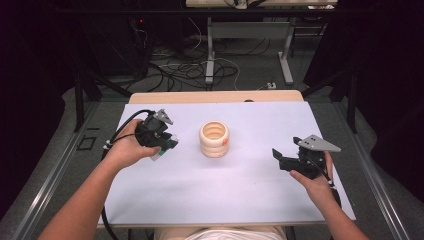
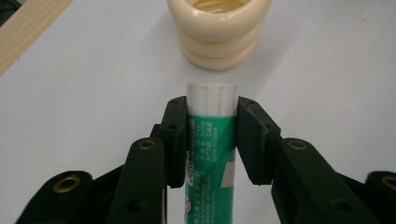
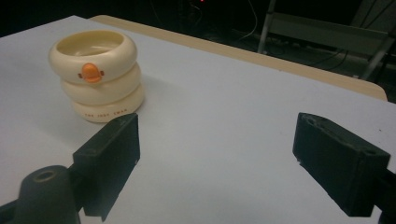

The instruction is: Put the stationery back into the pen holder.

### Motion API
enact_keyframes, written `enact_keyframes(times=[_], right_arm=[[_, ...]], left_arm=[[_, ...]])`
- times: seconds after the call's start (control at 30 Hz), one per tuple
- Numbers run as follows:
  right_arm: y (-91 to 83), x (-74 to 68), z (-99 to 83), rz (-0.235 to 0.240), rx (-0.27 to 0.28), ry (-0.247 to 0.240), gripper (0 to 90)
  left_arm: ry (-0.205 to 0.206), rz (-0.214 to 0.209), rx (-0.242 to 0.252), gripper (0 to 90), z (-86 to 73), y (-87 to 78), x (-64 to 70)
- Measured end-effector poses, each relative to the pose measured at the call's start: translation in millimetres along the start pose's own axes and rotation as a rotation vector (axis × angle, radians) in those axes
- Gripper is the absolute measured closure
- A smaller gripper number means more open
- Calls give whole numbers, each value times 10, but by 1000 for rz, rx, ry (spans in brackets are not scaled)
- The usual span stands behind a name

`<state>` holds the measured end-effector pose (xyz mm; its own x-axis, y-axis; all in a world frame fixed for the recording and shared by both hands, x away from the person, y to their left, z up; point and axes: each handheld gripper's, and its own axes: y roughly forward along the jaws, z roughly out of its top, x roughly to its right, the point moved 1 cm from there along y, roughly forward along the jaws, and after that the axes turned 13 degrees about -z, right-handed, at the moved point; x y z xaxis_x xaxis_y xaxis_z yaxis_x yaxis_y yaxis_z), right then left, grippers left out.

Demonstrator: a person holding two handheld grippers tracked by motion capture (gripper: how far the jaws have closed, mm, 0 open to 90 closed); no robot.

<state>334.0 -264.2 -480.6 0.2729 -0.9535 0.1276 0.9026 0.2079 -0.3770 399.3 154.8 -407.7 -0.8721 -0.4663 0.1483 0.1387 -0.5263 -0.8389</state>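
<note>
My left tongs [image 2: 211, 135], seen along their two black jaws, which press against opposite sides of a green glue stick [image 2: 208, 154]. The stick points away from me, its ribbed white cap [image 2: 211, 97] projecting just past the jaw tips; printed text runs along its green label. Ahead, apart from the cap, a cream holder [image 2: 218, 32] of three stacked rings stands upright on the white surface [image 2: 84, 93]. A wooden edge [image 2: 28, 32] crosses the upper left corner.

A cream ringed pen holder [image 3: 96, 74] bears an orange spot; the glue stick [image 2: 208, 154] is green with a white cap; the desk [image 1: 240, 185] is pale lavender.
</note>
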Motion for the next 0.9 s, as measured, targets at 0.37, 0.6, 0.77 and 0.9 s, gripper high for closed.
enact_keyframes(times=[0.37,0.6,0.77,0.9], right_arm=[[81,-392,227,51,23,-247,87],[133,-719,428,79,73,-479,106],[140,-923,555,110,110,-616,152],[145,-1076,620,125,124,-716,180]], left_arm=[[-27,-32,6,660,344,15,-72],[-34,-37,-9,660,515,61,-124],[-42,-50,-19,660,630,54,-144],[-43,-59,-25,660,723,55,-149]])
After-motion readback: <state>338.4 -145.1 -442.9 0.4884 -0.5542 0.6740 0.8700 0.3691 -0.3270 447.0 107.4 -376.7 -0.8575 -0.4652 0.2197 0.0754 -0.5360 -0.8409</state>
